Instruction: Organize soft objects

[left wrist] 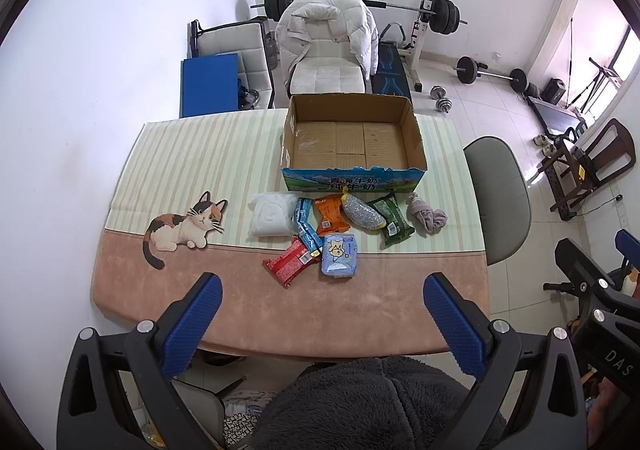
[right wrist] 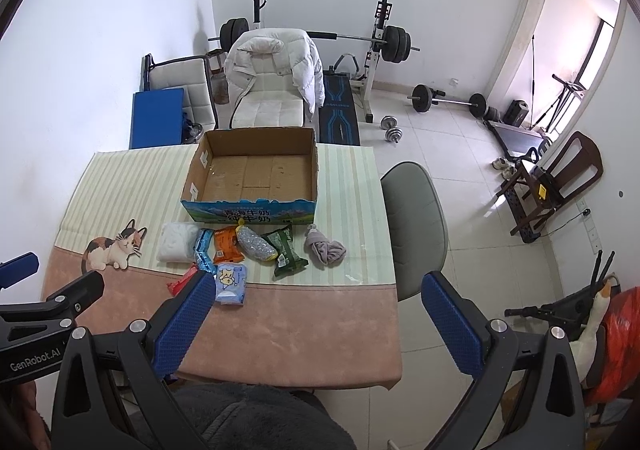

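An open, empty cardboard box [left wrist: 416, 137] [right wrist: 200, 165] stands at the far middle of the table. In front of it lies a row of soft items: a white bundle [left wrist: 270, 213] [right wrist: 174, 241], a blue packet [left wrist: 306, 219], an orange packet [left wrist: 330, 214] [right wrist: 226, 246], a silver pouch [left wrist: 362, 211] [right wrist: 256, 244], a green packet [left wrist: 392, 219] [right wrist: 286, 252], a grey cloth [left wrist: 428, 214] [right wrist: 324, 248]. Nearer lie a red packet [left wrist: 290, 262] and a light-blue tissue pack [left wrist: 339, 254] [right wrist: 231, 282]. My left gripper [left wrist: 322, 324] and right gripper [right wrist: 316, 324] are open and empty, above the near table edge.
The table has a striped and pink cloth [left wrist: 320, 314] with a cat picture [left wrist: 184, 228]. A grey-green chair [left wrist: 500, 193] [right wrist: 416, 221] stands at the table's right side. A white chair with a jacket [left wrist: 328, 41] and weight equipment stand behind.
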`<action>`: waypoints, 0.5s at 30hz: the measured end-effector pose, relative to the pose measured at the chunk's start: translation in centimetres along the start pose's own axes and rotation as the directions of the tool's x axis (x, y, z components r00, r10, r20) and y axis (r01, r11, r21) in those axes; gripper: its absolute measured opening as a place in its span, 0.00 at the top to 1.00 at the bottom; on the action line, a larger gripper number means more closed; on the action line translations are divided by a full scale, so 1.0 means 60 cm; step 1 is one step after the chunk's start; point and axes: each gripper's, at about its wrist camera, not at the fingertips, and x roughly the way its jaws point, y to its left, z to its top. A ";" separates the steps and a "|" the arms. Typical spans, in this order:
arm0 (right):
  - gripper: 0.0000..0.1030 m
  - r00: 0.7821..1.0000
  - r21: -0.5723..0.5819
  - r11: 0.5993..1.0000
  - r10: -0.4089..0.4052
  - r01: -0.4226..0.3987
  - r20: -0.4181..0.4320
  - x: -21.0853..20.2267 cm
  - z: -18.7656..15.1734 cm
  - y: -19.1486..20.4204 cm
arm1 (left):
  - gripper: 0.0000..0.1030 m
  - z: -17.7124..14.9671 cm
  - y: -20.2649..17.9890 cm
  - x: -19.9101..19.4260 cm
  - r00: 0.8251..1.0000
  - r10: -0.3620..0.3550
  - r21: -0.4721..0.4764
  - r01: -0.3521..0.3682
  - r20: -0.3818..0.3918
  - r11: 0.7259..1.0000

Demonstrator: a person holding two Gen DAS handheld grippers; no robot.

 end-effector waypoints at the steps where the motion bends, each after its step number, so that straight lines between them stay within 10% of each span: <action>1: 0.00 1.000 0.001 1.000 0.002 -0.002 0.001 0.001 0.000 0.000 | 0.00 0.001 0.000 -0.001 1.000 0.000 -0.001 0.000 -0.001 1.000; 6: 0.00 0.997 0.006 1.000 -0.003 0.002 0.075 -0.003 -0.002 -0.001 | 0.00 0.004 -0.003 -0.003 1.000 0.000 -0.002 0.000 0.004 1.000; 15: 0.00 0.999 -0.003 1.000 0.019 -0.019 -0.049 0.013 0.007 0.000 | 0.00 0.007 -0.008 -0.004 1.000 0.001 -0.007 -0.001 0.007 1.000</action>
